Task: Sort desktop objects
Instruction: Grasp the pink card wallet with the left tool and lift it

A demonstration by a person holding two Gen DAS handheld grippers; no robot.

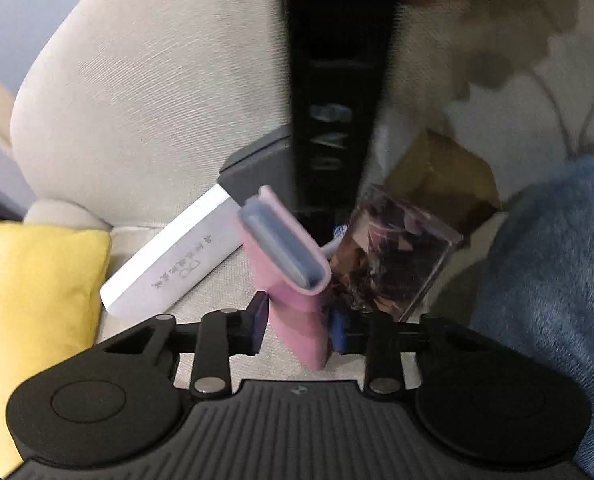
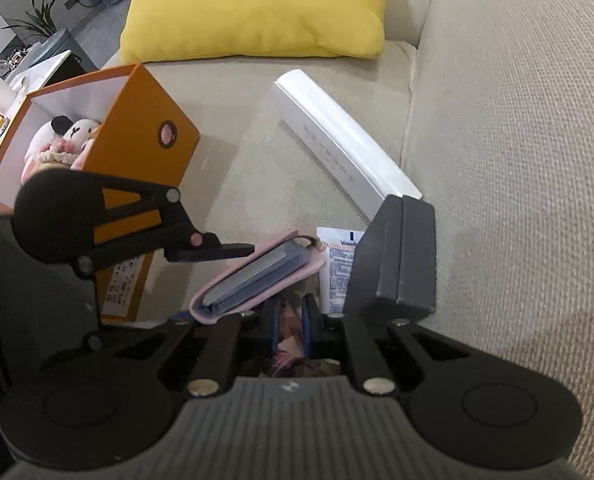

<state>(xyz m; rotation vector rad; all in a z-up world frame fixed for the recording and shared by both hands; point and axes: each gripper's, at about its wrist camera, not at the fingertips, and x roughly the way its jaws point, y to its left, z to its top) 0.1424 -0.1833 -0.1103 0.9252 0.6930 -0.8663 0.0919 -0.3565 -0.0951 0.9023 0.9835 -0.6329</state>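
My left gripper (image 1: 297, 330) clamps the pink card holder (image 1: 287, 264) at lower centre. My right gripper (image 2: 289, 322) pinches a glossy card (image 2: 291, 316), mostly hidden. Around them: white box (image 2: 345, 140), orange bin (image 2: 137, 136), yellow cushion (image 2: 257, 8). A blurred black bar (image 1: 333, 92) blocks the upper centre.

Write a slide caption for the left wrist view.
Left tongs clamp a pink card holder above a beige sofa, beside a white box and yellow cushion.
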